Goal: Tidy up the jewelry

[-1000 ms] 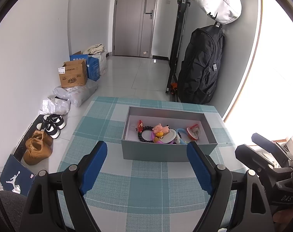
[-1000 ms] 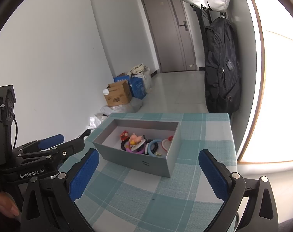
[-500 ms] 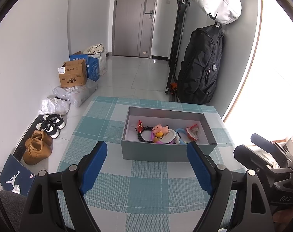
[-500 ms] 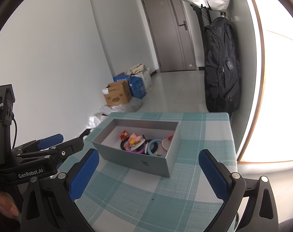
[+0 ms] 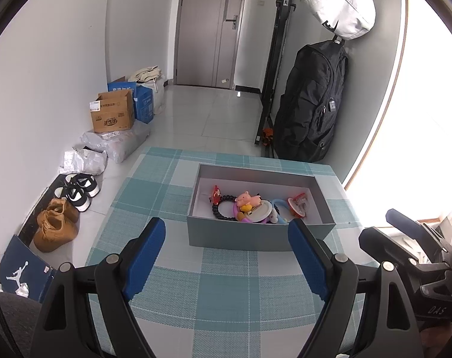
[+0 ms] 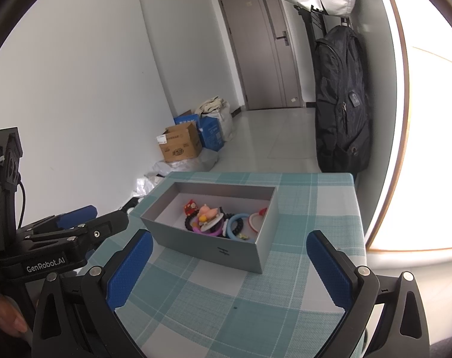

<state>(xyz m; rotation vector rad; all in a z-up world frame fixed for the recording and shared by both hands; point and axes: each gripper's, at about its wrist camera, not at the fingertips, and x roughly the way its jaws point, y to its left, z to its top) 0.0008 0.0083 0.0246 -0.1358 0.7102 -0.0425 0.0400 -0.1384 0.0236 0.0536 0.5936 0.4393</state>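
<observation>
Sitting heaped in the grey box (image 5: 260, 234) near the surface (image 5: 226, 292) far edge, jewelry (image 5: 249, 207) looks gathered; left gripper (image 5: 226, 253) and right gripper (image 6: 230, 264) hover released, empty.

My left gripper (image 5: 226, 256) hangs wide apart and empty over the teal-and-white checked surface (image 5: 226, 295). Just beyond its blue fingertips (image 5: 145, 253) sits the open grey rectangular box (image 5: 255, 235), holding a black beaded bracelet (image 5: 221, 210), a pink pig charm (image 5: 246, 200) and a light-blue ring (image 5: 278, 205). My right gripper (image 5: 410, 238) shows at the right edge.
</observation>
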